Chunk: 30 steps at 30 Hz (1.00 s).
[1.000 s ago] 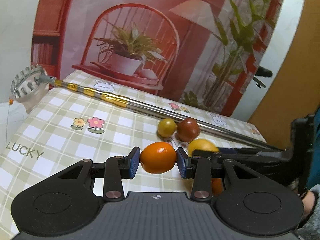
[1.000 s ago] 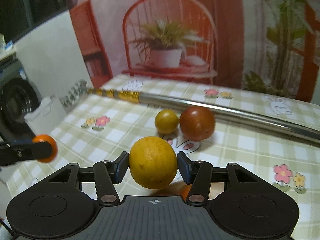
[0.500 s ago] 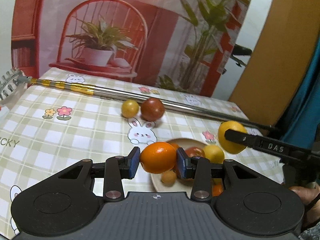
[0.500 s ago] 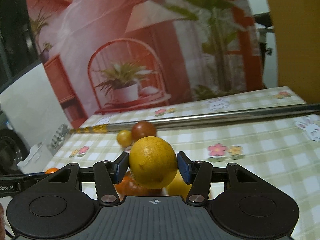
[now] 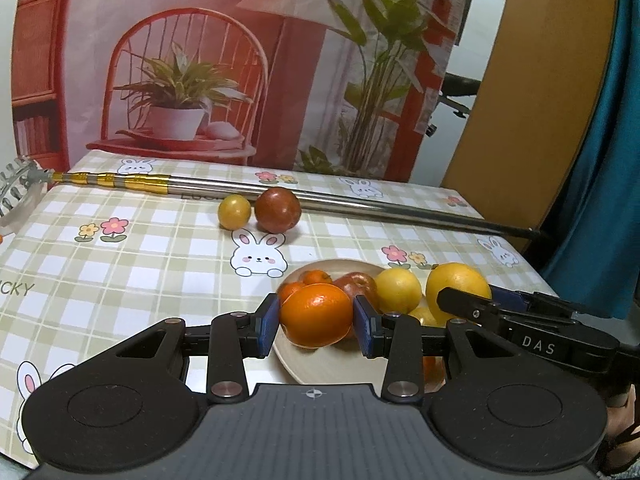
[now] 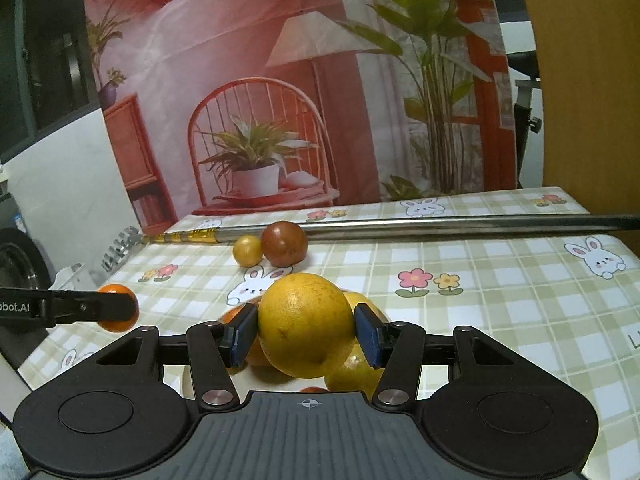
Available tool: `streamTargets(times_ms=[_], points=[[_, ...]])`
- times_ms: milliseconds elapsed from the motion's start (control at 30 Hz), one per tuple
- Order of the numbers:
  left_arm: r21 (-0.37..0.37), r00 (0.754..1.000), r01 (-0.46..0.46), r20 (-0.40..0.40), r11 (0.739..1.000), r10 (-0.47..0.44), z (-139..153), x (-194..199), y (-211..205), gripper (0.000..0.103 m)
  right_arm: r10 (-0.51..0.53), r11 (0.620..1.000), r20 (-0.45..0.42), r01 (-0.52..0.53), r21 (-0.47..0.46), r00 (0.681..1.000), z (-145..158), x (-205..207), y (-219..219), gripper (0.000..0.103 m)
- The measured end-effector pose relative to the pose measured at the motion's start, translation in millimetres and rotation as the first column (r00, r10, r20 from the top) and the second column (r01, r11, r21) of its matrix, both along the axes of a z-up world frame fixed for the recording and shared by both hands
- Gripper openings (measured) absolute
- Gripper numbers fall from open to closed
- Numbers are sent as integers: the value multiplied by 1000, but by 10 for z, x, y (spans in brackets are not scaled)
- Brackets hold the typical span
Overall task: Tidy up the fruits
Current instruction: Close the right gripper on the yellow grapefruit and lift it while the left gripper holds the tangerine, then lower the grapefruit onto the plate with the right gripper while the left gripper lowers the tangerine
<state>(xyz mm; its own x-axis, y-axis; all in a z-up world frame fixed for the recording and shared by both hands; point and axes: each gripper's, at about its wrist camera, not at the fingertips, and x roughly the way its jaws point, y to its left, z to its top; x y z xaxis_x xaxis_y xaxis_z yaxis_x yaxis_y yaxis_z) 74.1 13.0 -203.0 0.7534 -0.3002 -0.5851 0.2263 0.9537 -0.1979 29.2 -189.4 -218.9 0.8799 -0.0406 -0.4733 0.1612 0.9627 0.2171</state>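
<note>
My left gripper [image 5: 316, 326] is shut on an orange [image 5: 315, 314], held just above the near left part of a beige plate [image 5: 320, 364]. The plate holds several fruits: small oranges, a red one and a yellow lemon [image 5: 398, 290]. My right gripper [image 6: 306, 332] is shut on a big yellow citrus [image 6: 306, 324], hanging over the same plate; that citrus [image 5: 456, 286] also shows at the plate's right side in the left wrist view. A small yellow fruit [image 5: 234, 211] and a dark red fruit [image 5: 277, 209] lie on the checked tablecloth farther back.
A long metal pole [image 5: 360, 202] with gold bands lies across the table behind the two loose fruits. A printed backdrop [image 5: 240, 60] stands at the table's far edge. The table's right edge [image 5: 532, 264] is close to the plate. A clear ridged object [image 5: 16, 188] sits far left.
Both grippers have carried their fruits toward the near right, from beside the loose fruits to above the plate. The right gripper has dropped lower beside the left one.
</note>
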Motion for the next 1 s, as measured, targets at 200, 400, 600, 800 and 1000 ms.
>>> streamTargets(times_ms=[200,400,600,800,1000], points=[[13,1000,18,-24,1000,-18,-77,53,-25,42,-13,999,-4,13,34,1000,-85,3,-63,49],[35,995,61,-75,998,-58,-251,173,-83,42,-19,999,-17,20,41,1000,-167,49,-82,49],[78,984,129,-137,989,-118,-437,336,-245,42,-17,999,-23,18,43,1000,-236,86,-96,49],[120,973,163,-182,979,-139,-614,489,-356,42,-24,999,-19,25,48,1000,-267,99,-148,49],[143,969,165,-209,976,-133,-712,567,-382,42,-27,999,-10,27,37,1000,-278,119,-145,49]])
